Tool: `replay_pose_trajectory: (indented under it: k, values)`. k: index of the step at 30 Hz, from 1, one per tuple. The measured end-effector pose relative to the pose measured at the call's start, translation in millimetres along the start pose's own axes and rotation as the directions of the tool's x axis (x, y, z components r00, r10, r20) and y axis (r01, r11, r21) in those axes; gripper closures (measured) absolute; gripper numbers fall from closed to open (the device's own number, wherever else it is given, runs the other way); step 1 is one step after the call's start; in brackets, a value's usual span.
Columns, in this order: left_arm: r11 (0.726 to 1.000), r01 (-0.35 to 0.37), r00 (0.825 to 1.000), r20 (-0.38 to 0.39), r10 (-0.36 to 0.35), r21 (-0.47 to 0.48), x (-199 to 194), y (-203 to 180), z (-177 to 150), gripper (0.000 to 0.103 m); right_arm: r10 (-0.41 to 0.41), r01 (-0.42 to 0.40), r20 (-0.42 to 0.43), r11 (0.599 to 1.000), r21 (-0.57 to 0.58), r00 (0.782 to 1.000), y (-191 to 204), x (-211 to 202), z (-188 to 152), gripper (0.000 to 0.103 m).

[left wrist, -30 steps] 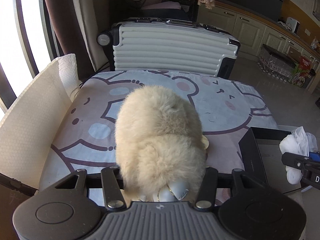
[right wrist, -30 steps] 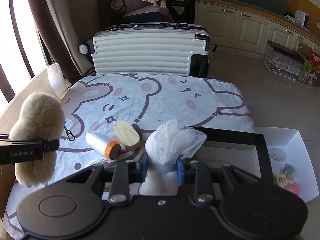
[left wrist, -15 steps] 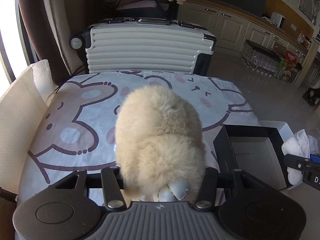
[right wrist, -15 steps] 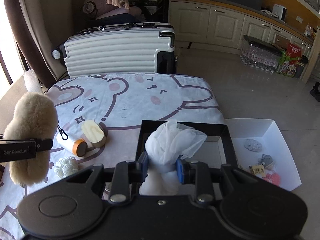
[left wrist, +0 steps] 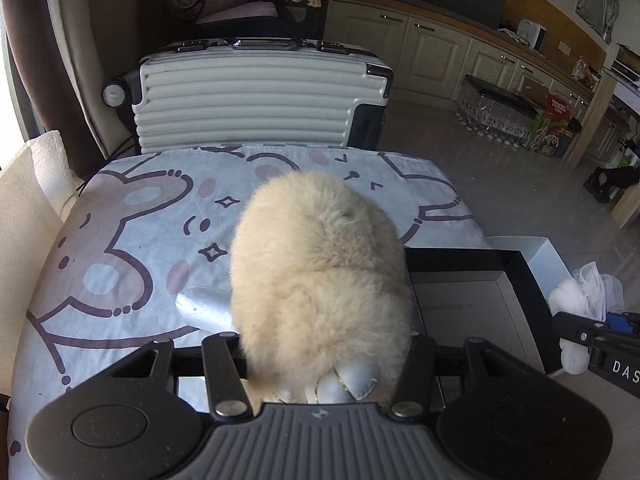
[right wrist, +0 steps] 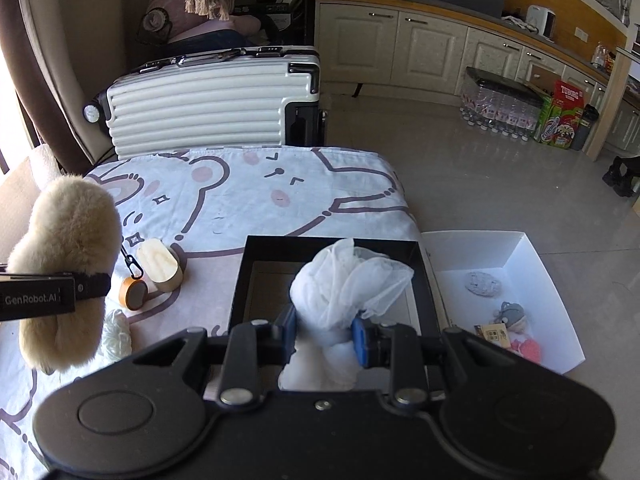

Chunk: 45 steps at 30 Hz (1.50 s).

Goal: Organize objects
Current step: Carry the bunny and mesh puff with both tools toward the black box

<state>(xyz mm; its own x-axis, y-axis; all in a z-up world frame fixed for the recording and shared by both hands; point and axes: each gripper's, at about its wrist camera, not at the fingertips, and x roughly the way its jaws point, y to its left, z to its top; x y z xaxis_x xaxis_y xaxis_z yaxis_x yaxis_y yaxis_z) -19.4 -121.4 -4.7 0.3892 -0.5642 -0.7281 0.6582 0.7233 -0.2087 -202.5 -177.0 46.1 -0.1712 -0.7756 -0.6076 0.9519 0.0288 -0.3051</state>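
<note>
- The left gripper [left wrist: 320,360] has its jaws pinching a fluffy cream pompom [left wrist: 320,272], which bulges up and ahead of them, above the table [left wrist: 120,240].
- The right gripper [right wrist: 324,332] has its jaws pressed tight on a white mesh bundle [right wrist: 344,284], hanging just over the black box [right wrist: 332,246].
- Judgement: carry each load fully over the box's open middle before releasing.
- Lower close first; light, soft things could catch the box's wall and roll out.

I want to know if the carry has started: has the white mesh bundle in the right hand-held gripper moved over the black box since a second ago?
Yes. The white mesh bundle was beside the black box; now it hangs over it.
</note>
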Motion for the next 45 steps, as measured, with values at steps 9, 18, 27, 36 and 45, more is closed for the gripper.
replay_pose_trajectory:
  k: [9,18,27,36,45]
  values:
    - [0.999,0.050,0.999,0.010,-0.050,-0.008,4,-20,2,0.051,-0.023,0.022,0.015,1.000,0.019,1.000,-14,-1,-4,0.073]
    - [0.991,0.134,0.991,0.007,-0.134,0.008,17,-50,4,0.051,-0.024,0.024,0.014,0.999,0.025,1.000,-25,3,-8,0.073]
    - [0.976,0.216,0.976,-0.015,-0.217,-0.026,35,-67,4,0.051,-0.023,0.023,-0.001,0.999,0.022,1.000,-32,15,-11,0.073]
    - [0.943,0.323,0.944,-0.037,-0.327,-0.084,60,-79,1,0.050,-0.023,0.024,-0.029,0.999,0.031,0.999,-40,29,-16,0.073]
    - [0.940,0.332,0.941,-0.050,-0.336,-0.076,86,-90,1,0.050,-0.029,0.031,-0.056,0.999,0.044,0.998,-46,43,-20,0.073]
